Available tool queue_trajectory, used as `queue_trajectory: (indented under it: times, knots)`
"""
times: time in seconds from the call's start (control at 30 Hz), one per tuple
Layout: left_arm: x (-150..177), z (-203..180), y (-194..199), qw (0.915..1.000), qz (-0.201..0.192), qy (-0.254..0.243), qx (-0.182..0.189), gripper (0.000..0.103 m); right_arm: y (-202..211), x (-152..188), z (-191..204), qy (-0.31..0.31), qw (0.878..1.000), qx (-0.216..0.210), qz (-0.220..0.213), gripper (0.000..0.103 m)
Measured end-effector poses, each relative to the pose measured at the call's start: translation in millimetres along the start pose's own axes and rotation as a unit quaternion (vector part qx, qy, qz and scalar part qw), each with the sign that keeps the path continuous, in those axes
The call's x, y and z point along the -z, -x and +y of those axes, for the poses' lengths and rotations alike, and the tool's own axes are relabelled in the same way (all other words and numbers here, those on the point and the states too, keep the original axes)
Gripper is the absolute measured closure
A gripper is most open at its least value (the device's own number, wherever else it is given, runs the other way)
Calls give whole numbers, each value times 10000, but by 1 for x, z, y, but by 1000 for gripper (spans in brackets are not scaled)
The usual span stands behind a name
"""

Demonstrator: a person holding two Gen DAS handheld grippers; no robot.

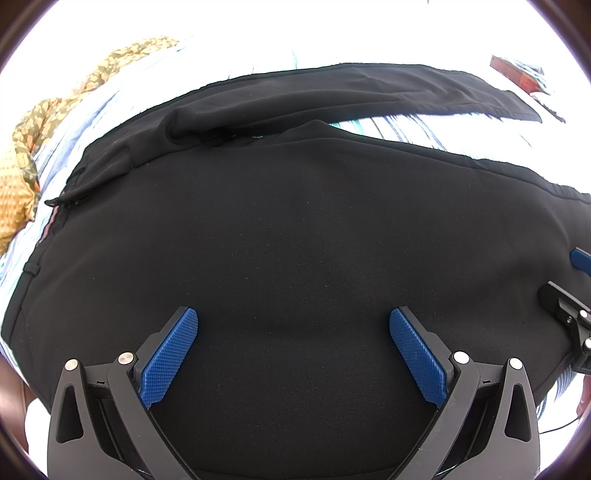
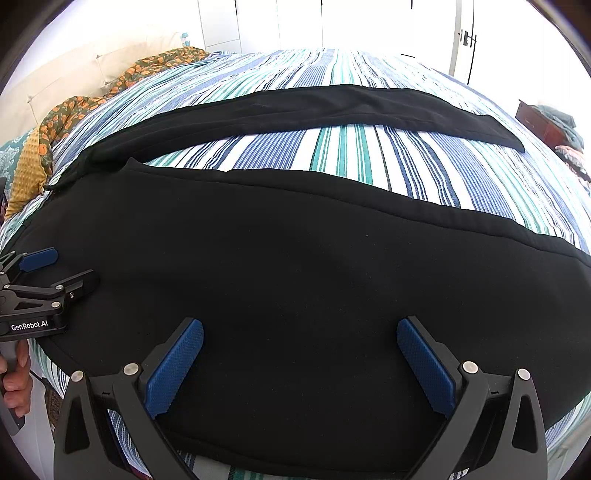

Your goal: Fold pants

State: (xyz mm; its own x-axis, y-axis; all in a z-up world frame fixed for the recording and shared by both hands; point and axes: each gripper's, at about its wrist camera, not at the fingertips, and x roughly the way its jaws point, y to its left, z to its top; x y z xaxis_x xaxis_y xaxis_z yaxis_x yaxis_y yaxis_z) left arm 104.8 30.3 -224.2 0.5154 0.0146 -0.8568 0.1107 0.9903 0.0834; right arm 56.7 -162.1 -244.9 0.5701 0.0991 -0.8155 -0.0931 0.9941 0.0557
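Observation:
Black pants (image 2: 295, 258) lie flat on a striped bedspread (image 2: 351, 147), legs spread apart; the near leg fills the foreground and the far leg (image 2: 332, 107) stretches across the back. In the left wrist view the pants (image 1: 295, 221) fill most of the frame, waistband at the left. My left gripper (image 1: 293, 321) is open over the near leg, empty; it also shows in the right wrist view (image 2: 59, 267). My right gripper (image 2: 300, 332) is open over the same leg, empty; its fingers show at the right edge of the left wrist view (image 1: 576, 284).
An orange-patterned blanket (image 2: 74, 110) and a yellow pillow (image 1: 14, 195) lie at the left of the bed. A dark wooden piece of furniture (image 2: 535, 122) stands at the right. White wardrobe doors (image 2: 295, 22) are behind the bed.

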Motion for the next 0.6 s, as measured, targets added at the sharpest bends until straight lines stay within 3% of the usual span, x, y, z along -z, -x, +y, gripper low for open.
queue_trajectory:
  times: [0.6]
  knots:
    - [1, 0, -1, 10000, -5, 2, -5, 1, 0, 0, 0, 6, 10000, 8, -6, 0]
